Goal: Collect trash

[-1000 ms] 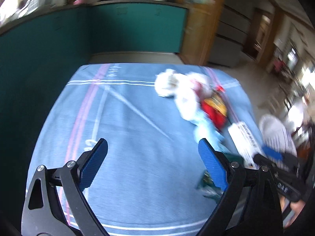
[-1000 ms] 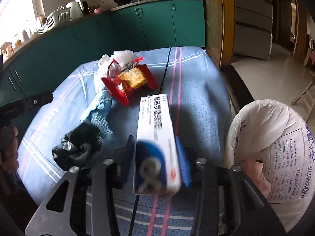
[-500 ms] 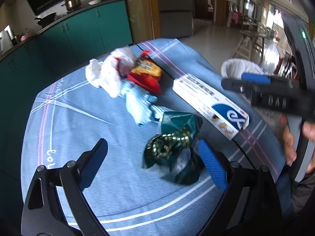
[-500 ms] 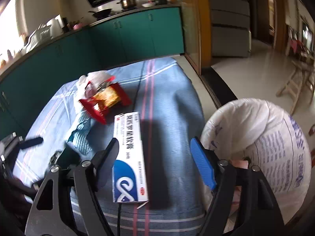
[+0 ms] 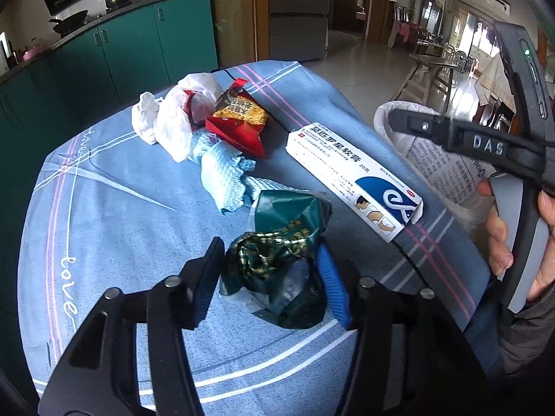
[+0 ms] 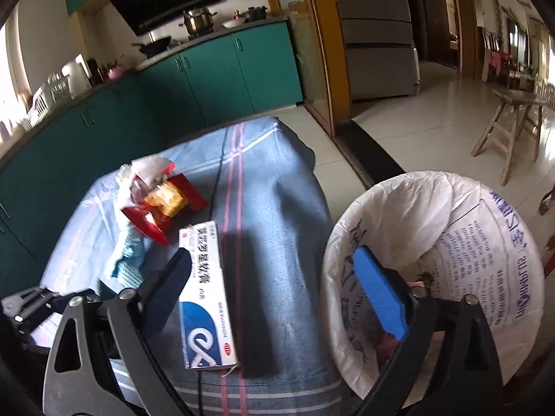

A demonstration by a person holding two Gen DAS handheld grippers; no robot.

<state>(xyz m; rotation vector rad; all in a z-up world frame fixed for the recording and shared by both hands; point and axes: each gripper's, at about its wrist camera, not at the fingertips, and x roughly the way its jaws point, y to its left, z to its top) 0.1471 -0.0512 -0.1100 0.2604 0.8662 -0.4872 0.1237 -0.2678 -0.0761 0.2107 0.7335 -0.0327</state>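
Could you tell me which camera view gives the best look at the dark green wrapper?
The left wrist view: the dark green wrapper sits crumpled, close and sharp, between the closing left gripper fingers. The right wrist view shows nothing clearly identifiable as it.

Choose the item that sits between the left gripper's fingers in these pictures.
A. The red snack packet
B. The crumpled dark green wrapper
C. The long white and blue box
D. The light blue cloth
B: the left wrist view shows the left gripper with its jaws closing around the crumpled dark green wrapper, while the other three items lie farther off on the cloth-covered table.
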